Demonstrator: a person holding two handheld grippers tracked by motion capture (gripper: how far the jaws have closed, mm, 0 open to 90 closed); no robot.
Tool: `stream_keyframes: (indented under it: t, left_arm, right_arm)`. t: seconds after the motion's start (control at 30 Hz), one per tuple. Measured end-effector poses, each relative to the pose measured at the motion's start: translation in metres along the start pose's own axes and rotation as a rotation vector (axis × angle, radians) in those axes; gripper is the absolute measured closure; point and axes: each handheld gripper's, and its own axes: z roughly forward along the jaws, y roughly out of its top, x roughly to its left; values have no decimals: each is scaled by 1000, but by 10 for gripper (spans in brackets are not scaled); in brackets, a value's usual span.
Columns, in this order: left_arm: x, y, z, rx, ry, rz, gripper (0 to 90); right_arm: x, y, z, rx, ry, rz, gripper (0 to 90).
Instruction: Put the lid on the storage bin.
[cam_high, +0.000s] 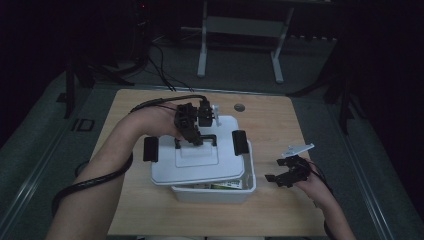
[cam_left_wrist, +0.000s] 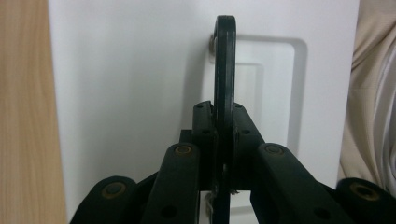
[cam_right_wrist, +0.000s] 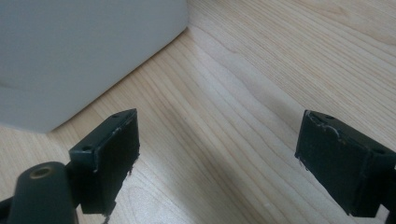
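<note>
Lid (cam_high: 200, 150) white, black-handled, lifted askew off box (cam_high: 215, 192).

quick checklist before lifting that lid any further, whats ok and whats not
1. Left gripper shut on the lid's black handle: ok.
2. White lid freed from the white box: ok at the front, where it sits raised and askew; far edge cannot tell.
3. Black side latches released: cannot tell.
4. Right gripper open and off the box, over the wooden table: ok.
5. Box steadied by anything: not ok.
</note>
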Motion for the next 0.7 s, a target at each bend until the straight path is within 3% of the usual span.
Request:
stream_keyframes:
  t: [0.33,0.7]
  left_arm:
    - [-1,29,24,22,-38,59,838]
    - [-1,45,49,57,-57,65,838]
  right_arm:
    - [-2,-3,2,4,4,4,132]
    - [-3,-9,6,15,13,10,132]
